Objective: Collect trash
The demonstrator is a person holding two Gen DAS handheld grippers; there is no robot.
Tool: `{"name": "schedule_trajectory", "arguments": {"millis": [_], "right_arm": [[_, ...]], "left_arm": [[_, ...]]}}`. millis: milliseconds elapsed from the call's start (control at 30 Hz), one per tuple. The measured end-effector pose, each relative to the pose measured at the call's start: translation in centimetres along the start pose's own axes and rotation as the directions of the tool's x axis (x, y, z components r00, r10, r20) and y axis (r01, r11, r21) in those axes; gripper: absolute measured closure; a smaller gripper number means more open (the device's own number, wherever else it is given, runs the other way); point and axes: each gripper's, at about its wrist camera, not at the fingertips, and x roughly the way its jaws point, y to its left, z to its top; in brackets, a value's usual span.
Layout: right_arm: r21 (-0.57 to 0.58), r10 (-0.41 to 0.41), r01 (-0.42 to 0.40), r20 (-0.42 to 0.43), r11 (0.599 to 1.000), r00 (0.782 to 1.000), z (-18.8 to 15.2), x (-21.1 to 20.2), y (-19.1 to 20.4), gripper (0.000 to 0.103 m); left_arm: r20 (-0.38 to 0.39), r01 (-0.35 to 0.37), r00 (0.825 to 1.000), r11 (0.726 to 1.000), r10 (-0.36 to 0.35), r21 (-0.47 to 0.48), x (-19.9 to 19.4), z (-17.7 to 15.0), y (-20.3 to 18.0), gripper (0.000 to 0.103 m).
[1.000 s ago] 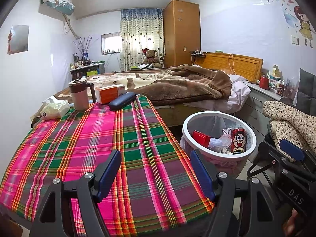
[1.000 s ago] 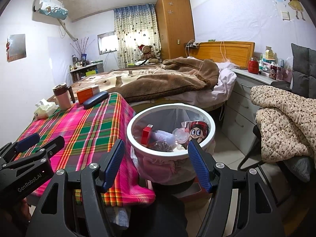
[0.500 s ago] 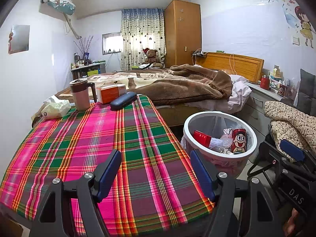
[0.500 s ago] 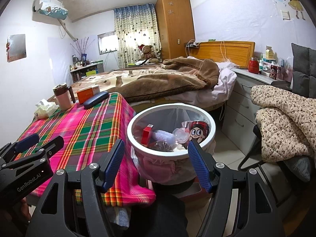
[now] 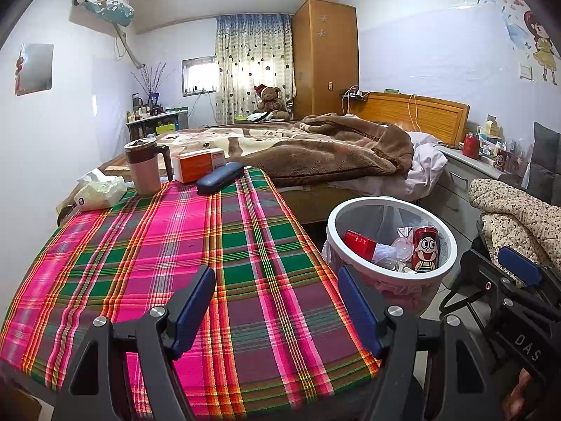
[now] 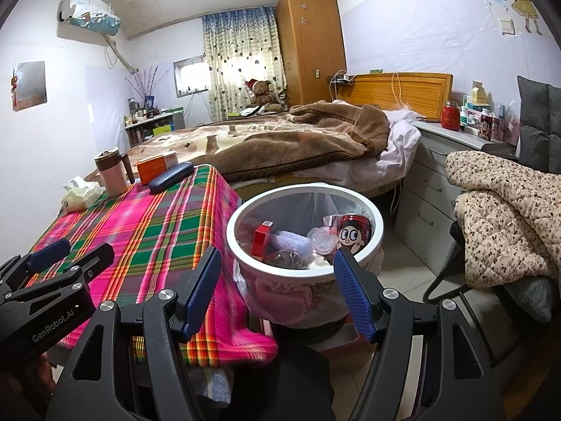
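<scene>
Since the trash already lies in the white bin [image 6: 361, 266] beside the plaid table [image 5: 168, 245], the left gripper [image 5: 277, 301] and right gripper [image 6: 277, 287] hover near that bin, jaws apart (both empty), probably because collecting is finished.

The left gripper [image 5: 277, 301] and right gripper [image 6: 277, 284] are alike: black angular frames with cut-out openings, round silver screws at the joints, and ribbed blue pads lining the jaws. Beside the desk [image 6: 147, 224], the left body bears white "GenRobot.AI" lettering; the right body reads "DAS". Dark trousers [image 6: 280, 386] show below.
</scene>
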Motion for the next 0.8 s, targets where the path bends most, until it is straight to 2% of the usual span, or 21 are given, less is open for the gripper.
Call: {"name": "schedule_trajectory", "arguments": {"millis": [800], "right_arm": [[0.000, 0.002, -0.002, -0.004, 1.000, 1.000, -0.06, -0.02, 0.22, 0.035]], "left_arm": [[-0.010, -0.012, 1.000, 1.000, 0.012, 0.005, 0.18, -0.26, -0.23, 0.031]]}}
